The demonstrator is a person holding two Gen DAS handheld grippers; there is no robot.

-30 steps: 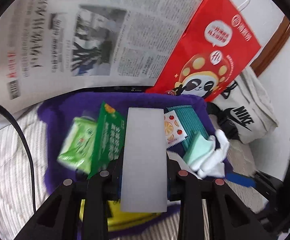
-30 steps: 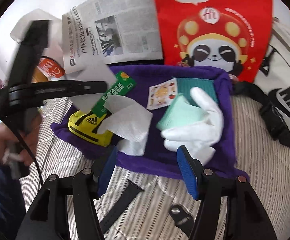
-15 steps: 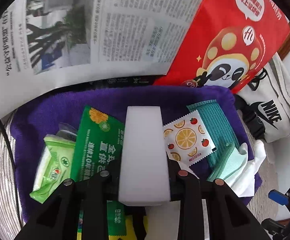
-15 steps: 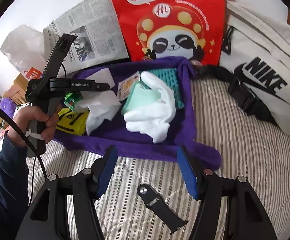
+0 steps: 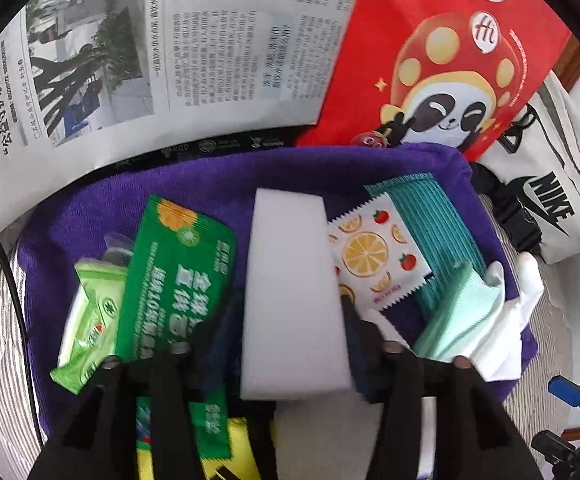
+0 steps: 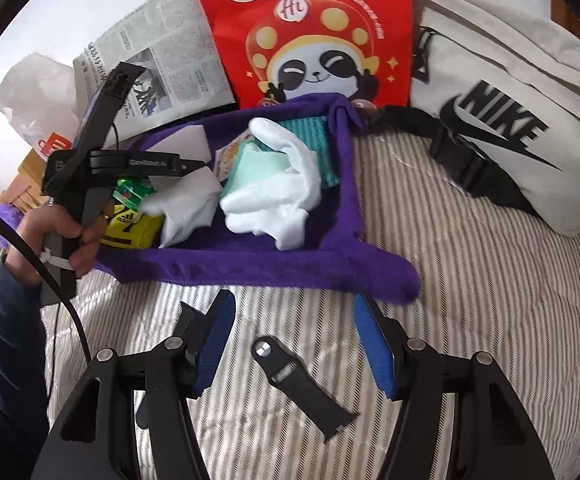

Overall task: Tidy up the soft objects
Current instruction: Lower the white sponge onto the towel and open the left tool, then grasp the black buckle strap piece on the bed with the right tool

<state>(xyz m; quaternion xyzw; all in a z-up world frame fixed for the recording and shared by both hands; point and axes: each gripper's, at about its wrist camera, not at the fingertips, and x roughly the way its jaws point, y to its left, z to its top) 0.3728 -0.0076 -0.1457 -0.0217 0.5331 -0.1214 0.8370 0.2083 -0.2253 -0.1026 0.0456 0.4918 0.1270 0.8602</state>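
My left gripper point(image 5: 290, 332) is shut on a white foam block point(image 5: 290, 280) and holds it low over the purple towel point(image 5: 210, 176), between a green sachet point(image 5: 178, 280) and a fruit-print sachet point(image 5: 373, 256). A green wipes pack point(image 5: 94, 320), a teal cloth point(image 5: 429, 216), a mint cloth point(image 5: 453, 320) and a white glove point(image 5: 513, 300) also lie on the towel. In the right wrist view the left gripper point(image 6: 194, 166) hovers over the towel point(image 6: 270, 260). My right gripper point(image 6: 293, 344) is open and empty over the striped bed, above a black watch strap point(image 6: 301, 384).
A newspaper point(image 5: 150, 48) and a red panda bag point(image 5: 441, 64) stand behind the towel. A white Nike bag point(image 6: 497, 120) lies at the right. A yellow Adidas item point(image 6: 130, 228) and a white tissue point(image 6: 186, 204) sit on the towel's left. A second strap piece point(image 6: 188, 320) lies by my right gripper.
My left gripper has moved forward and lower over the towel with the foam block. My right gripper has pulled back from the towel, over the watch strap.
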